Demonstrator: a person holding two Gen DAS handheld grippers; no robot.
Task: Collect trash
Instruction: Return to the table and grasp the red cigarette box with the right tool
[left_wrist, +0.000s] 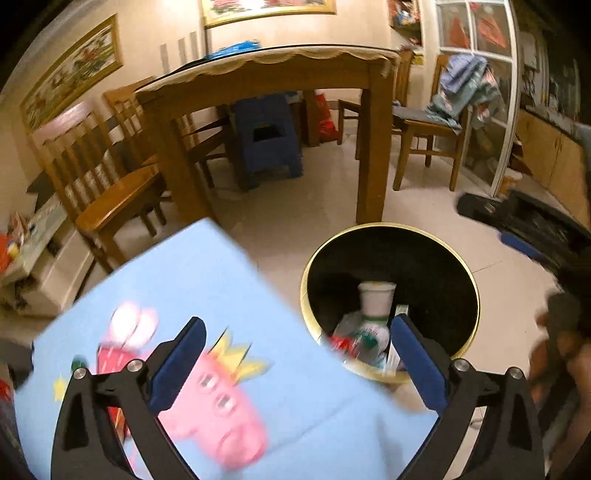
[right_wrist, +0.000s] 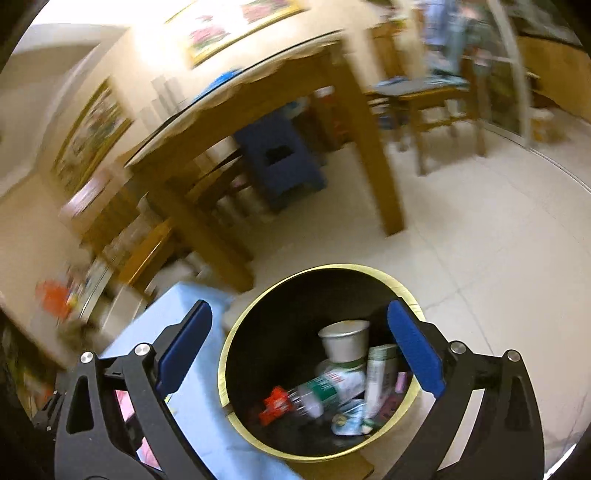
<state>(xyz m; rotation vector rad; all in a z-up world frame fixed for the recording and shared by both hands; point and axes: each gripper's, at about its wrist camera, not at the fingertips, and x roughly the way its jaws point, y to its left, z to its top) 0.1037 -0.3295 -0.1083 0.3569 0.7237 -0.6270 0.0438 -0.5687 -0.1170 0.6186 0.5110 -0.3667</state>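
Trash (right_wrist: 332, 387) lies dropped in the bin (right_wrist: 236, 332) by the table (left_wrist: 207, 280); both tongs, left (left_wrist: 295, 354) and right (right_wrist: 299, 347), gape empty, so next we seek more litter.

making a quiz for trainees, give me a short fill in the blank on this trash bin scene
1. The black bin has a ____ rim.
2. The white paper cup lies ____ the bin.
3. The jaws of the right gripper stand ____.
4. Beside the bin lies a light ____ cloth with a pink cartoon.

Missing words: gold; inside; open; blue
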